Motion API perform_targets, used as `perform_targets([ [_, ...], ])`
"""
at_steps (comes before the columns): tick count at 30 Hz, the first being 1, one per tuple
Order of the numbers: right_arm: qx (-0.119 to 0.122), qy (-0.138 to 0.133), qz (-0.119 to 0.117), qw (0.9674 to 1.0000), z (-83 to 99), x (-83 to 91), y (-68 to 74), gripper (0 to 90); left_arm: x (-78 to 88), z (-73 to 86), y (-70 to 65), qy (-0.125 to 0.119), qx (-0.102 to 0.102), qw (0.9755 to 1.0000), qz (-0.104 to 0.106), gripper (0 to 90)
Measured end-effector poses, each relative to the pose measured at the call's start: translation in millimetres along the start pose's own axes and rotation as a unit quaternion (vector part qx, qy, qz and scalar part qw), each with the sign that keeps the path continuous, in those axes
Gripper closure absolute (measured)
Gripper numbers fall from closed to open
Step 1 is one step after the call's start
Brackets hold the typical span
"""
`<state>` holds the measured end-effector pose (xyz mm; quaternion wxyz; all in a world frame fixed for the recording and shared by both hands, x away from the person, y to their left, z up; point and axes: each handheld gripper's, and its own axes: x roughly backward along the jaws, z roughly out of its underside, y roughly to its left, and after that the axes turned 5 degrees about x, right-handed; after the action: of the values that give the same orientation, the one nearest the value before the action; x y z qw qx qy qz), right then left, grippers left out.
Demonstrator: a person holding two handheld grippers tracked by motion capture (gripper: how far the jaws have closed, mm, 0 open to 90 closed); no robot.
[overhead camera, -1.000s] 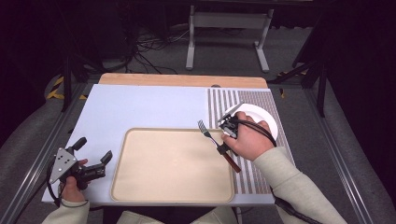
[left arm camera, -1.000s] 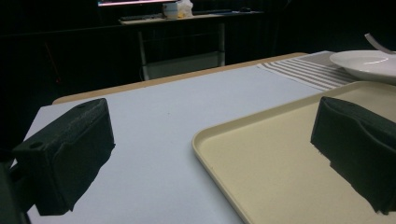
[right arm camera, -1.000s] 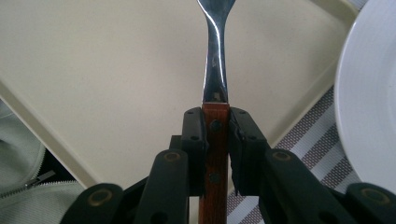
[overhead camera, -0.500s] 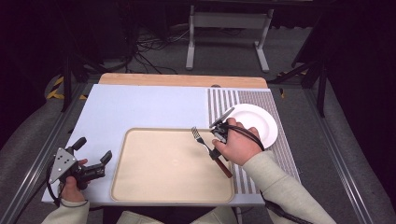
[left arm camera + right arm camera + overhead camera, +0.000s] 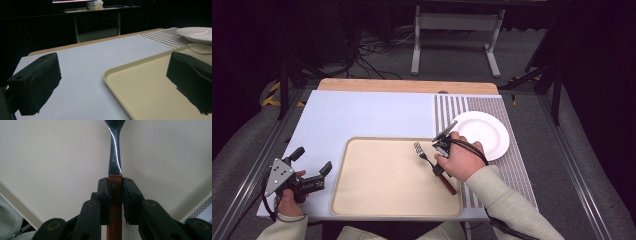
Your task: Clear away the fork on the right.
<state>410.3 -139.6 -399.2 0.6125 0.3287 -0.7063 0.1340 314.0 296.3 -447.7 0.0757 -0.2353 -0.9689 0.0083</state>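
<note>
Right gripper (image 5: 443, 150) jaws clamp fork (image 5: 424, 155) over tray (image 5: 362, 200); left gripper (image 5: 314, 172) jaws agape; dark room.

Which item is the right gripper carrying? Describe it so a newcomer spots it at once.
Find the beige tray in the middle of the table. Over its right edge, the right gripper is clamped on a fork. It has a reddish wooden handle and shiny metal tines, unlike the round white plate beside it.
</note>
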Motion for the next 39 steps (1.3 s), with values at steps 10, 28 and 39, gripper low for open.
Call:
perform_targets([
  [10,-0.011,0.007,0.005,0.9999,-0.3,-9.9,3.0,77.3,-0.1,0.1,0.1,0.0,0.0,1.0,0.0,0.0],
  [28,-0.019,-0.025,-0.016,0.9994,-1.2,-9.5,3.0,59.2,-0.5,0.7,-0.3,0.001,0.003,1.0,0.001,0.0],
  [39,0.024,-0.107,-0.026,0.9936,-6.3,-1.1,4.2,32.0,-0.6,0.8,-0.8,0.001,0.002,1.0,0.0,0.0],
])
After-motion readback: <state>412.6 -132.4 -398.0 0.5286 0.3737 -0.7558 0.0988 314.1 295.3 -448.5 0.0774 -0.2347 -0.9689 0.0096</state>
